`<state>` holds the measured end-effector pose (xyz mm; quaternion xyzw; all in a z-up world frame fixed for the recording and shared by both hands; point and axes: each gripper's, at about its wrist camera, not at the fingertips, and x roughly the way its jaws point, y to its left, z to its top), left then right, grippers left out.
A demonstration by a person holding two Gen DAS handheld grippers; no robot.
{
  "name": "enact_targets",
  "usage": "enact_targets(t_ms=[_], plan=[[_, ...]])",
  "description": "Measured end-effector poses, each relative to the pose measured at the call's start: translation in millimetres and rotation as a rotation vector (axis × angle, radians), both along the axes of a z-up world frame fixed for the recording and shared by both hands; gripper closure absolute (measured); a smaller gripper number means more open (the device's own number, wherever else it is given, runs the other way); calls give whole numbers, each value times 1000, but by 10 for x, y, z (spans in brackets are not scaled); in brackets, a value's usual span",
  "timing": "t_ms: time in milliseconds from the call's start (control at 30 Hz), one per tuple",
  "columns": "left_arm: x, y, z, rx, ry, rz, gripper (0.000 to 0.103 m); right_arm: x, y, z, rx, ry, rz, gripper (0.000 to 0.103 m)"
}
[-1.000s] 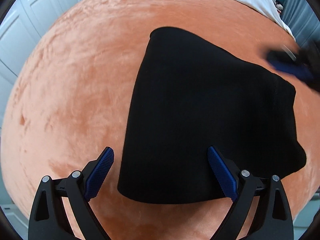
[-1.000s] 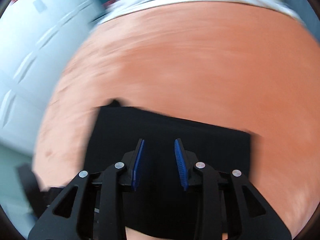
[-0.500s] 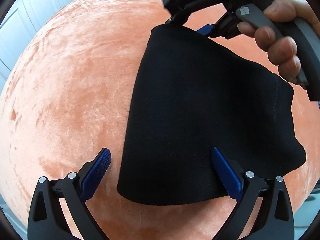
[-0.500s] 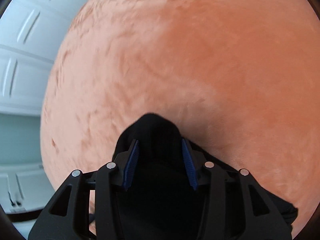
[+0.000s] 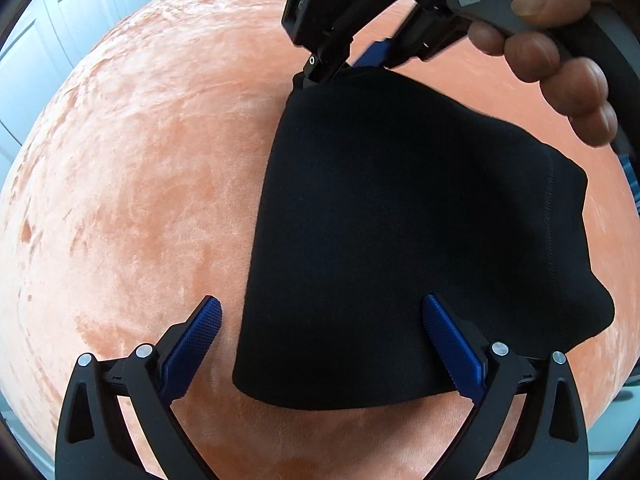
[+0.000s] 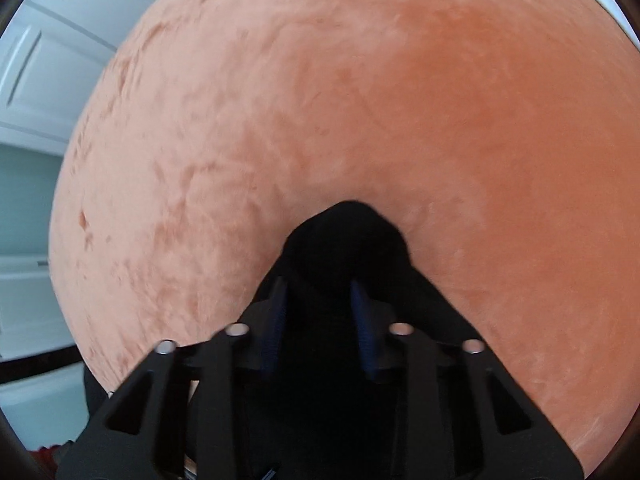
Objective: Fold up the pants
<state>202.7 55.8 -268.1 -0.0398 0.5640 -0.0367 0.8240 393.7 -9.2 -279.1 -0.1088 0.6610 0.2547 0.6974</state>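
The black pants [image 5: 408, 240] lie folded into a compact pad on the orange plush bed cover [image 5: 132, 184]. My left gripper [image 5: 320, 320] is open and hovers over the near edge of the pants, one finger on each side of their near left corner. My right gripper [image 5: 352, 60] sits at the far corner of the pants, held by a hand. In the right wrist view the right gripper [image 6: 318, 292] has a bunched corner of the black fabric [image 6: 348, 236] between its fingers, with the jaws close around it.
White panelled cabinet doors [image 5: 60, 28] stand beyond the left edge of the bed and also show in the right wrist view [image 6: 44, 80]. The orange cover [image 6: 400, 100] stretches wide beyond the pants.
My right gripper swung to the far corner of the pants and closed in on it, bunching the fabric. My left gripper stayed open over the near edge.
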Motion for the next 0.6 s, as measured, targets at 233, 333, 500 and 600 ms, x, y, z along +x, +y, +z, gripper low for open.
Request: enact_targets(t_ms=[233,333,500,600], plan=[[26,27,-39,-9,6,1,5,306,-295,160,-216,-325,-173,103],[32,27,-48,-4,0,-6,5,59,-465,490,55,-300,-229,103],[30,-69,27,-13,2,21,5,-377,-201,178,78,-187,-73,103],[31,-66,86,-7,5,18,5,-137,-359,-105,56,-197,-214,103]])
